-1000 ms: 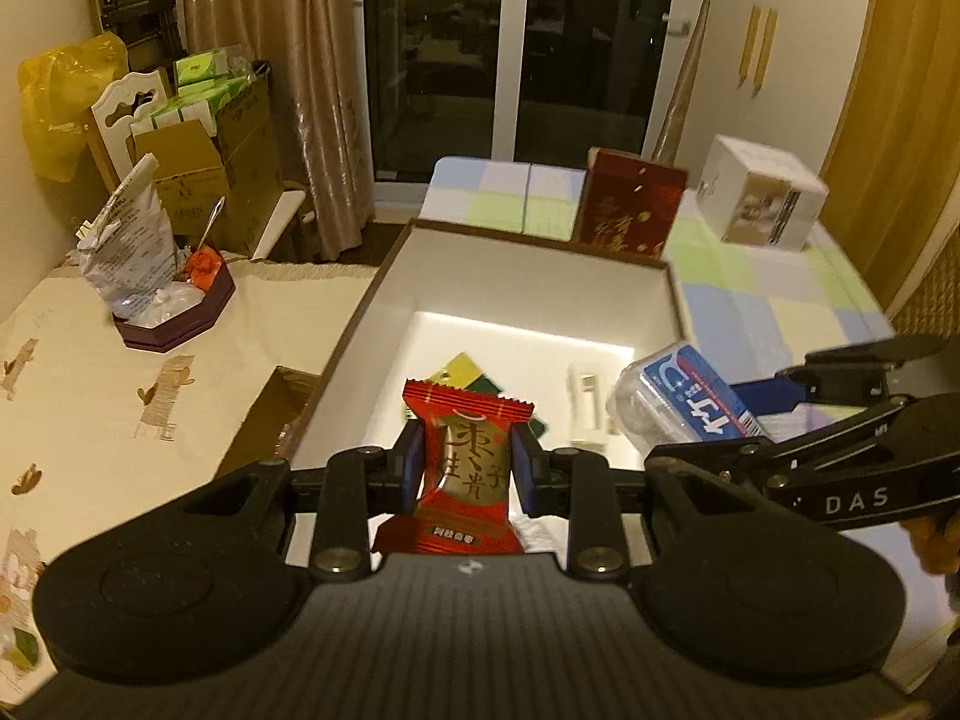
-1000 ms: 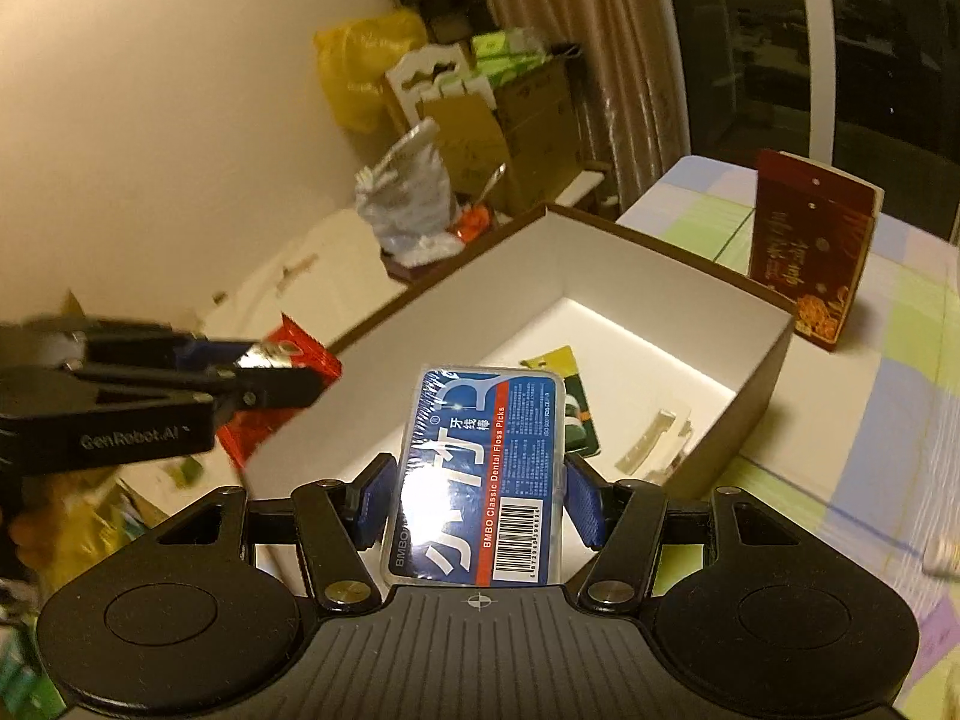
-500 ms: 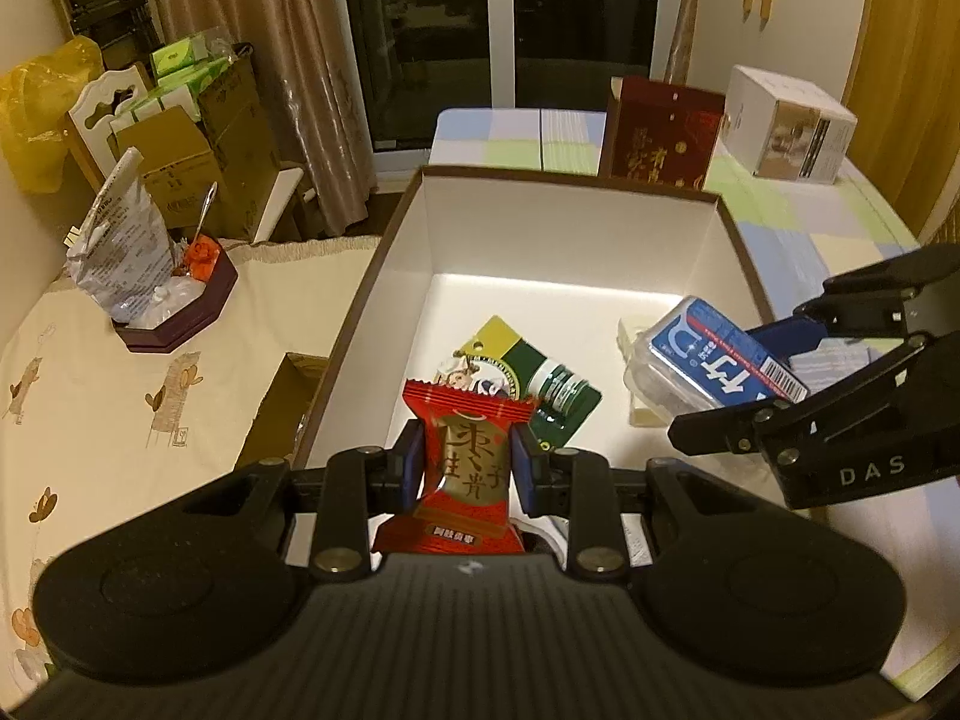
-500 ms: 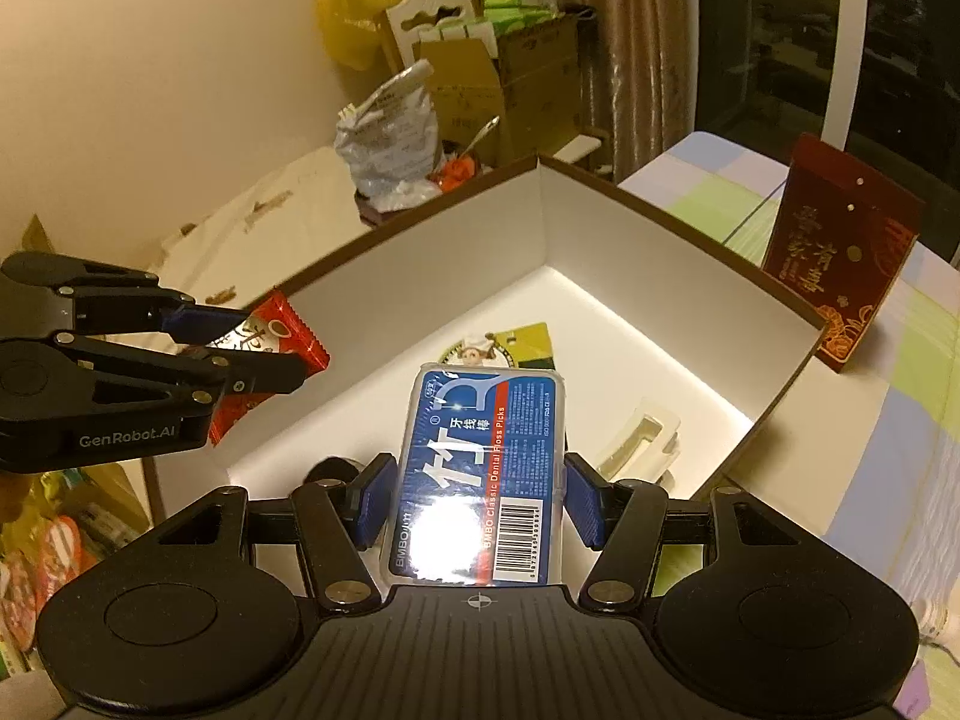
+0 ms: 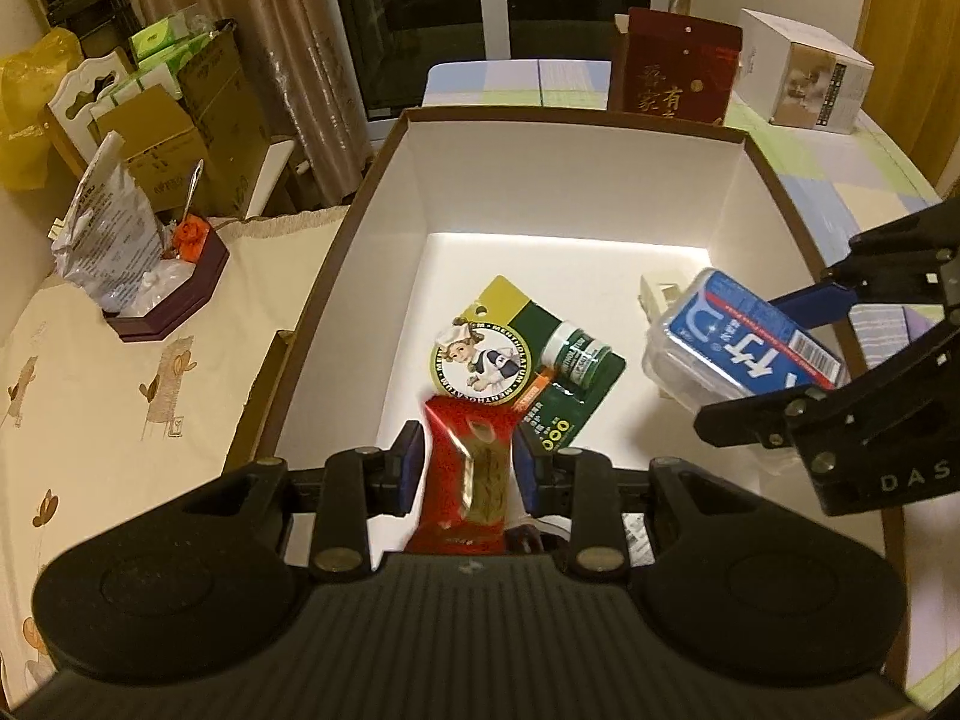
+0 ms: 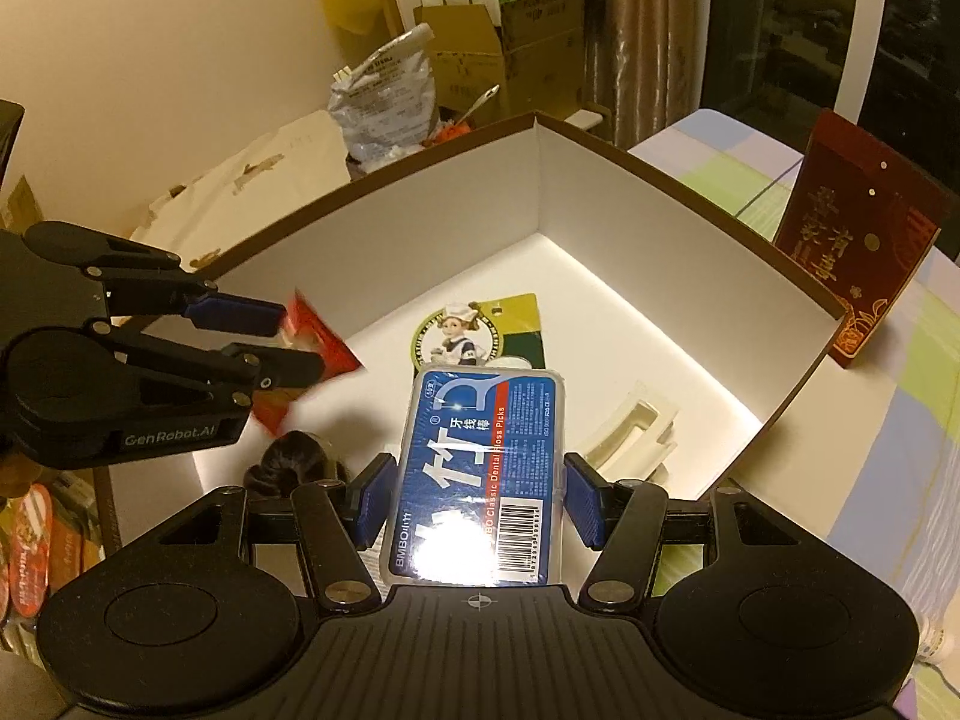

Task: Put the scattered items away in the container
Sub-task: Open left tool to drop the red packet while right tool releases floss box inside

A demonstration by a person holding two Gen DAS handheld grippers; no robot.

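Left claw (image 5: 465, 468) parted, red sachet (image 5: 468, 474) blurred (light, crinkly) between pads, over white box (image 5: 576, 180). Right claw (image 6: 477, 495) clamps floss case (image 6: 480, 474): rigid, slick, gripped by long edges.

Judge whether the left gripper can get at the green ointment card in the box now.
Probably not yet: the red packet is between the left gripper's fingers, blurred, perhaps slipping out. Otherwise the way looks free: the card lies uncovered on the box floor just ahead, and the right gripper is off to the side.
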